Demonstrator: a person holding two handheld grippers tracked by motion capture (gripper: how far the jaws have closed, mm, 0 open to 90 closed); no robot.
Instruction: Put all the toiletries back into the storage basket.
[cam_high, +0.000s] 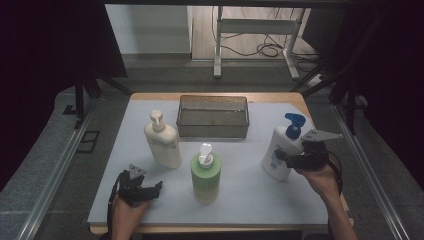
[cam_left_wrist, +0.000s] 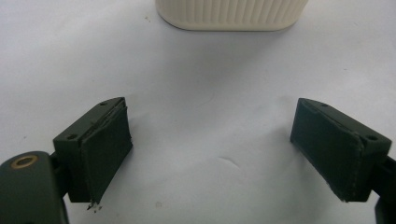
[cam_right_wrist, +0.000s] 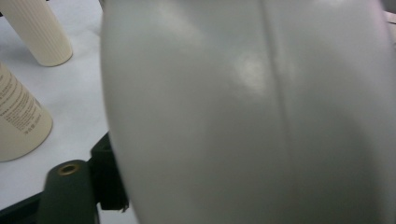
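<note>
A white bottle with a blue pump (cam_high: 274, 162) stands at the right of the white mat (cam_high: 250, 200). My right gripper (cam_high: 282, 159) reaches it from the right with its jaws around the body. In the right gripper view the white bottle (cam_right_wrist: 243, 112) sits close between the jaws, and the one jaw that shows lies against its side. My left gripper (cam_high: 152, 190) rests open near the front left with nothing between its pads (cam_left_wrist: 222, 149). Just beyond it stands a cream ribbed pump bottle (cam_high: 162, 142) (cam_left_wrist: 231, 14). A green pump bottle (cam_high: 205, 175) stands in the middle.
A clear rectangular bin (cam_high: 213, 117) sits at the back centre of the mat. In the right gripper view, the cream bottle (cam_right_wrist: 39, 30) and a labelled bottle (cam_right_wrist: 18, 126) stand off to the left. Metal rails run along both sides of the table.
</note>
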